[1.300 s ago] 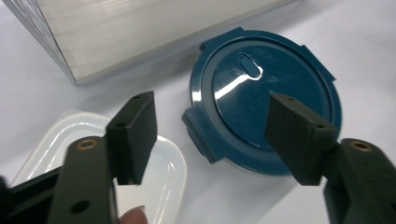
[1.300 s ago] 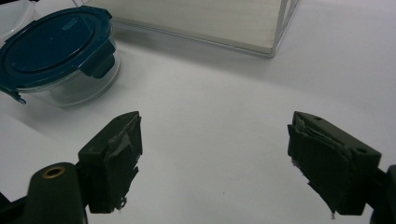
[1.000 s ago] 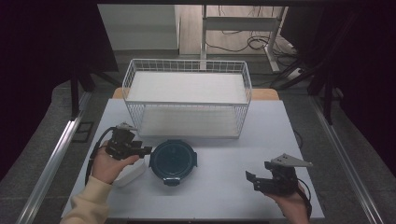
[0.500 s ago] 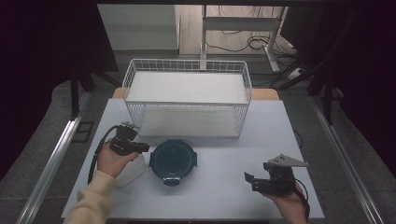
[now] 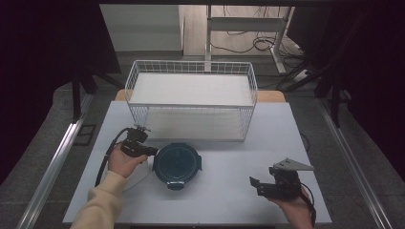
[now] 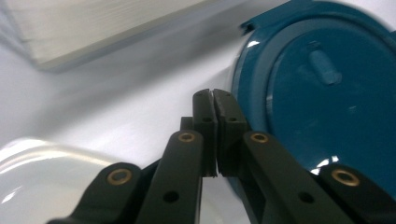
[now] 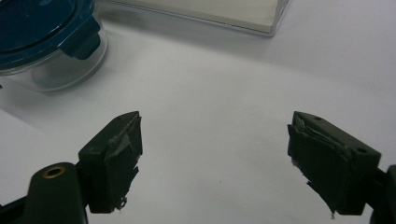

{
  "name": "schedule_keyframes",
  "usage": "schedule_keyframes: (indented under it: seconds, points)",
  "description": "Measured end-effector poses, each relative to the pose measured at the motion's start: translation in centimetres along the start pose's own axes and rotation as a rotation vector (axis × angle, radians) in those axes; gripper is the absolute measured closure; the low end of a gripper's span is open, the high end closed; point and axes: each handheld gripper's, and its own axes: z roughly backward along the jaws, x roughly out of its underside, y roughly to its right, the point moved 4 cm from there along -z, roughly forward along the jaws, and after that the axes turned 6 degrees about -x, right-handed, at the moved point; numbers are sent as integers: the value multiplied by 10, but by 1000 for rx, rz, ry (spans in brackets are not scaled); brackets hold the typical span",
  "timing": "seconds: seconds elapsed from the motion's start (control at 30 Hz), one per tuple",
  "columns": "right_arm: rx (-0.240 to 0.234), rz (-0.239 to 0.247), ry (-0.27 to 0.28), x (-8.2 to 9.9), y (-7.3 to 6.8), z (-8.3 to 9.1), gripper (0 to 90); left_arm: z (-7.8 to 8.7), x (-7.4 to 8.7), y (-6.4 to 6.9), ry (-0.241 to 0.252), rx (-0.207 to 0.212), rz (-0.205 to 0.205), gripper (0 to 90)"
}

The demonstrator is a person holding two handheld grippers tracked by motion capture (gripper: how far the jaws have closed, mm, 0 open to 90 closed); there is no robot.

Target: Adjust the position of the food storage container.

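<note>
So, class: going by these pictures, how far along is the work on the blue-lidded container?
Done: the container stands on the table in front of the wire basket, its blue lid on. In hand: the left claw has just been closing, with nothing between its jaws, its tips beside the lid's rim. The right claw waits open over bare table. Left: actually gripping the container or its lid; nothing is held yet.

Right gripper (image 7: 215, 163) jaws wide apart, nothing between them, bare white table (image 7: 224, 93) underneath. Clear round container (image 7: 56, 56) with a teal clip-on lid (image 7: 37, 23) top left. Pale basket base (image 7: 210, 11) along the top edge.
</note>
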Motion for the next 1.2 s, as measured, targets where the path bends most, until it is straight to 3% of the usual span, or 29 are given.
schedule_keyframes:
  seconds: [0.3,0.4,0.77,1.2]
  points:
    - [1,2,-5,0,-1,-1,177,-5,-1,4,-16,-40,3,900]
    - [1,2,-7,0,-1,-2,177,-6,-1,6,-14,-25,14,900]
    - [-4,8,-15,1,-3,-4,177,-11,-2,25,-35,3,-45,900]
    - [-6,8,-21,1,-3,-5,177,-16,-3,45,-34,35,-62,900]
